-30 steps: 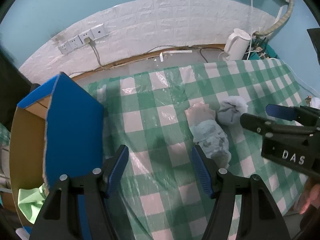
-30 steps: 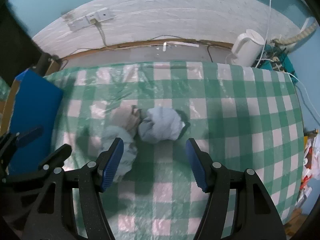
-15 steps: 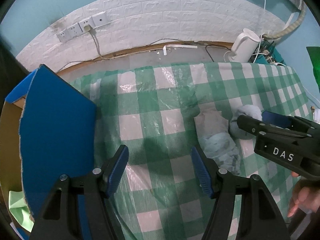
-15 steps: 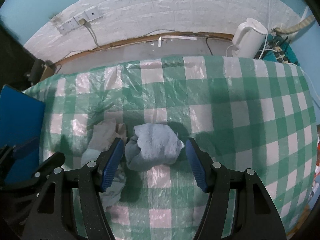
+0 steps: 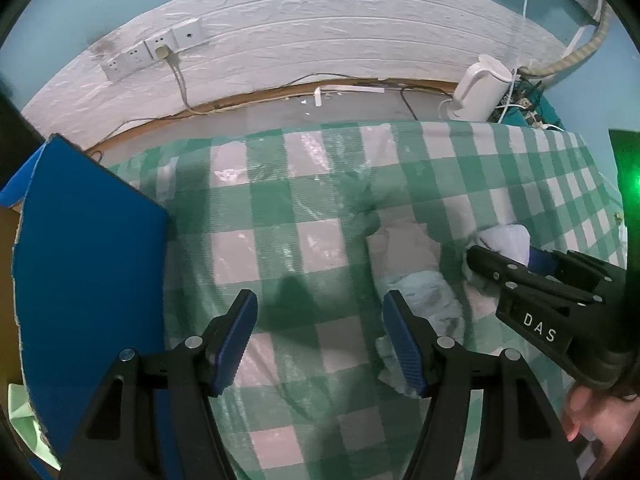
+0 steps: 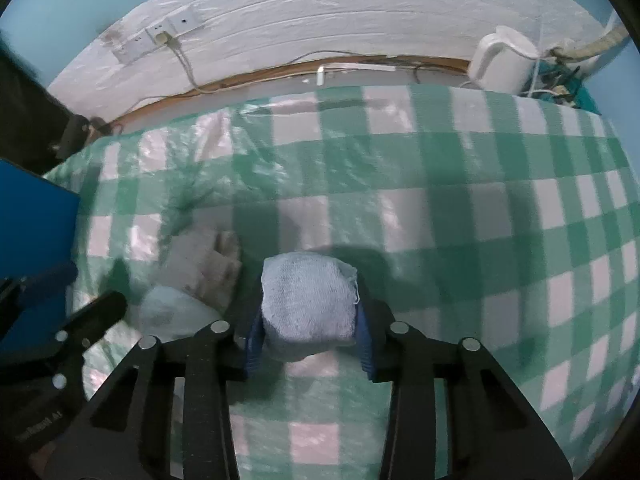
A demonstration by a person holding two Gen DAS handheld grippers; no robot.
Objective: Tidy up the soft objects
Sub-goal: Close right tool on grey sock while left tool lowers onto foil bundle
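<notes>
Between the right gripper's fingers, lower centre of its frame: a balled blue towel, clamped.

Pale blue and terry-textured, the towel rests on the checked tabletop, squeezed from both sides. A crumpled pale cloth and beige cloth lie just beside it, nearer the left gripper, whose fingers hang spread over bare cloth. At that frame's left edge stands the blue box, the likely destination.

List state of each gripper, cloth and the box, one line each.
right gripper: shut on the blue towel.
blue towel: bunched, squeezed between the pads.
left gripper: open, holding nothing.
pale cloth bundle: crumpled, lying on the tablecloth.
blue box: flap raised.
</notes>
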